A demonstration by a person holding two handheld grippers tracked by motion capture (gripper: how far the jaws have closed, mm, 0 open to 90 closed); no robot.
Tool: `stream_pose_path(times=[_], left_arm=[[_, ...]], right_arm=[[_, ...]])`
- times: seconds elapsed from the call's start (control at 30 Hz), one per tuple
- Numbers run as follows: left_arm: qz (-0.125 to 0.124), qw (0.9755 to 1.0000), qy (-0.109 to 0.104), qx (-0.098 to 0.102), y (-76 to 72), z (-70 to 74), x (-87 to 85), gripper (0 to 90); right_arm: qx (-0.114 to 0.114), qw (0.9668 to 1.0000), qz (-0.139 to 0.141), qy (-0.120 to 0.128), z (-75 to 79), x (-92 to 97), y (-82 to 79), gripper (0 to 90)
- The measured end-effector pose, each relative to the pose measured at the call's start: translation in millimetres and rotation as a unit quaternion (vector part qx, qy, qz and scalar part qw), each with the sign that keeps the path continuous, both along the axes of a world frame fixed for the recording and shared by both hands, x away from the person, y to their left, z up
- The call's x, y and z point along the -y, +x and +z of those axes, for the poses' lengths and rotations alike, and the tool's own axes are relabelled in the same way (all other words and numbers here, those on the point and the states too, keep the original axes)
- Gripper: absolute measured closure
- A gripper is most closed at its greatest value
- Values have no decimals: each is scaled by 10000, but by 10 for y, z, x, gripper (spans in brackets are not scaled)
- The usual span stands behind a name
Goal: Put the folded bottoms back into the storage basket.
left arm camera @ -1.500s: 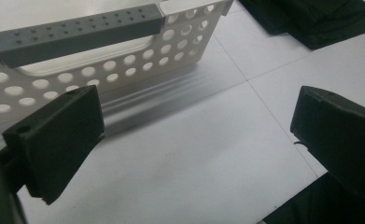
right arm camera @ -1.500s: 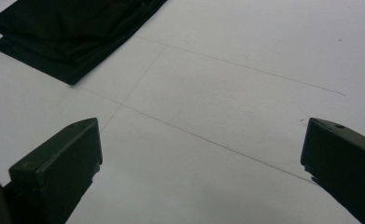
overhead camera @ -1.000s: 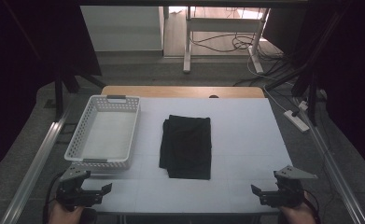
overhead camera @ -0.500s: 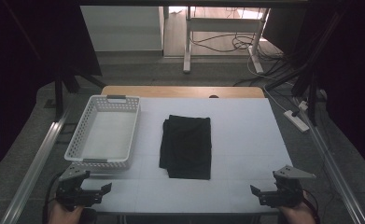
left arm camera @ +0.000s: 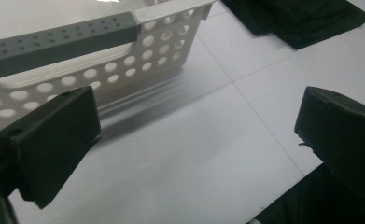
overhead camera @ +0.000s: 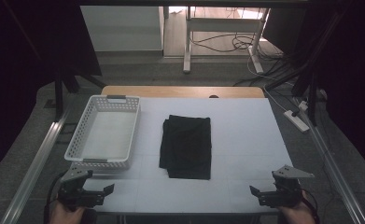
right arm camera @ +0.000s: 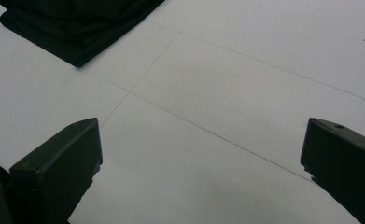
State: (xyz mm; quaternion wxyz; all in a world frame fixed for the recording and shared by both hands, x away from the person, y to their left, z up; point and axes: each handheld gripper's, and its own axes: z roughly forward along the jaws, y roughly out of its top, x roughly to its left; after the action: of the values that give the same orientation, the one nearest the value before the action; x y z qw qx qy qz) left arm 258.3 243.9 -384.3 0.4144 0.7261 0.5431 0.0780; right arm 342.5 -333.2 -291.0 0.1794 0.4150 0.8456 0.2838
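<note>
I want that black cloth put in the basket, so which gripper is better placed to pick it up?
Probably left: the left gripper sits open just below the basket, which lies left of the folded black cloth.

On the white table (overhead camera: 245, 140), a white plastic basket with holes (overhead camera: 103, 133) sits on the left. A folded black cloth (overhead camera: 186, 147) lies just right of it, near the middle, not touching it.
</note>
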Motion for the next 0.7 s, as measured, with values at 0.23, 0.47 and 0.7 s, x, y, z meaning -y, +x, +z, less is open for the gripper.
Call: stream_pose_path(times=[0.23,0.47,0.7], left_arm=[[-80,10000,30,6,15,5,31,0],[-273,9996,33,61,51,10,88,0],[-658,9976,-133,188,114,24,207,0]], right_arm=[[0,10000,31,1,-3,-5,-1,0],[-34,10000,47,-14,-5,-12,5,0],[-41,10000,36,-17,-6,-12,9,0]])
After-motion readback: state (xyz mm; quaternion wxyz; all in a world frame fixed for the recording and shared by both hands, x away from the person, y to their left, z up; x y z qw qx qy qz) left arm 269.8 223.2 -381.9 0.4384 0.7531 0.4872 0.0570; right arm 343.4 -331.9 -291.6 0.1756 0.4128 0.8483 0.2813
